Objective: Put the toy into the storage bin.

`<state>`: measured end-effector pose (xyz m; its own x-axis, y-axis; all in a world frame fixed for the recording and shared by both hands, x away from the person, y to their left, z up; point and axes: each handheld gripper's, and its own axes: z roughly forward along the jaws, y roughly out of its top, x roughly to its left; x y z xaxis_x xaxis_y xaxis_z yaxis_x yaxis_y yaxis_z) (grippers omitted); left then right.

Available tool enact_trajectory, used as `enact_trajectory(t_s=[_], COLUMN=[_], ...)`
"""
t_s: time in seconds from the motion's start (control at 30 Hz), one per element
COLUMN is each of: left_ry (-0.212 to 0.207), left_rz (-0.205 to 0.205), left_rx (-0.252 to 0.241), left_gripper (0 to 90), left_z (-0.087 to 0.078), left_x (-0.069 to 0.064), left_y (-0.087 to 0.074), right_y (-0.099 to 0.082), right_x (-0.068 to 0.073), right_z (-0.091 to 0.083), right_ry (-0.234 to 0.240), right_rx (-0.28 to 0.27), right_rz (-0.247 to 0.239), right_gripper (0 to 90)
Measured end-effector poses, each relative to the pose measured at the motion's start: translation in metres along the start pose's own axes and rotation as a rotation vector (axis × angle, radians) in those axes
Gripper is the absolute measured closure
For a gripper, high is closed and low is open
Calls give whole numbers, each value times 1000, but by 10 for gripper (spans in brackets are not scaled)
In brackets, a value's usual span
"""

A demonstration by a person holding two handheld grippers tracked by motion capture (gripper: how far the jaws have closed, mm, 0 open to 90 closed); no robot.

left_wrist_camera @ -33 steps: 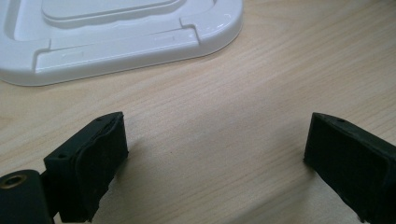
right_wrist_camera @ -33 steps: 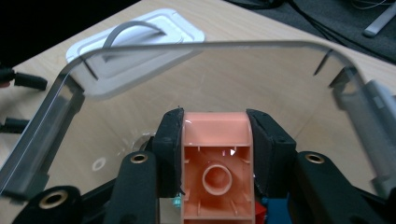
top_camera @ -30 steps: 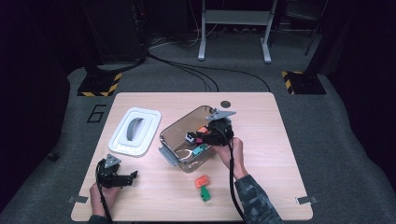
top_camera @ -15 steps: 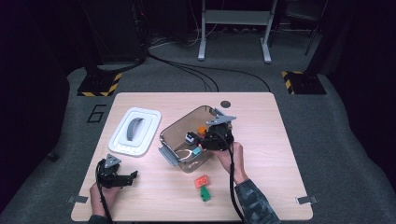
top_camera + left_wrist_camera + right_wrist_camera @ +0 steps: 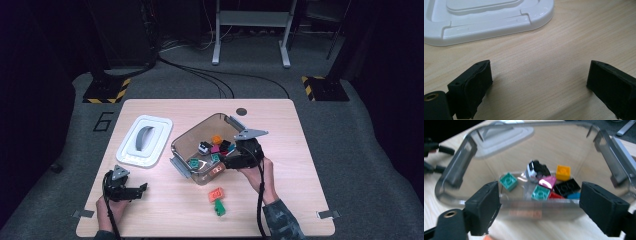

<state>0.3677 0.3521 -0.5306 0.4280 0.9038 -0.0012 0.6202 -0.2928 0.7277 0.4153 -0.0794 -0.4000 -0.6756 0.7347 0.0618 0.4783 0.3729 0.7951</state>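
A clear plastic container point(image 5: 186, 141) stands mid-table and holds several bricks: two teal point(image 5: 509, 181), an orange point(image 5: 563, 172), a pink point(image 5: 547, 181), a black point(image 5: 567, 187) and others. My right gripper point(image 5: 226, 162) is at the container's near-right wall, open, with nothing between its jaws point(image 5: 539, 212), and looks into the container over its rim. My left gripper point(image 5: 143, 189) rests on the table at the near left, open and empty point(image 5: 539, 90). The white lid point(image 5: 145, 140) lies flat just beyond it point(image 5: 486, 22).
Two loose bricks lie on the wood in front of the container, an orange-red one point(image 5: 216, 193) and a green one point(image 5: 219, 206). A small dark disc point(image 5: 242, 111) is set in the table's far edge. The table's near edge is close to both hands.
My right gripper has drawn back a little toward the near right of the container. The left gripper has stayed where it was.
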Motion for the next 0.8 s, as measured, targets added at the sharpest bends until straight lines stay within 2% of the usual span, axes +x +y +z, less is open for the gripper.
enact_trajectory(t_s=[0.23, 0.37, 0.53, 0.67, 0.8], left_ry=[1, 2, 4, 3, 3], left_rz=[-2, -2, -3, -4, -3], left_rx=[-2, -3, -8, -8, -8], left_gripper=[59, 59, 59, 59, 59], left_z=[0, 0, 1, 1, 1], left_x=[0, 0, 0, 0, 0], left_y=[0, 0, 0, 0, 0], right_y=[-23, -39, -59, -76, -82], right_x=[0, 4, 8, 12, 20], right_z=[-15, -15, -3, 11, 23], right_ry=[-4, 7, 22, 61, 93], right_rx=[30, 59, 92, 106, 135], right_rz=[-4, 4, 22, 66, 57], right_gripper=[137, 136, 174, 232, 246])
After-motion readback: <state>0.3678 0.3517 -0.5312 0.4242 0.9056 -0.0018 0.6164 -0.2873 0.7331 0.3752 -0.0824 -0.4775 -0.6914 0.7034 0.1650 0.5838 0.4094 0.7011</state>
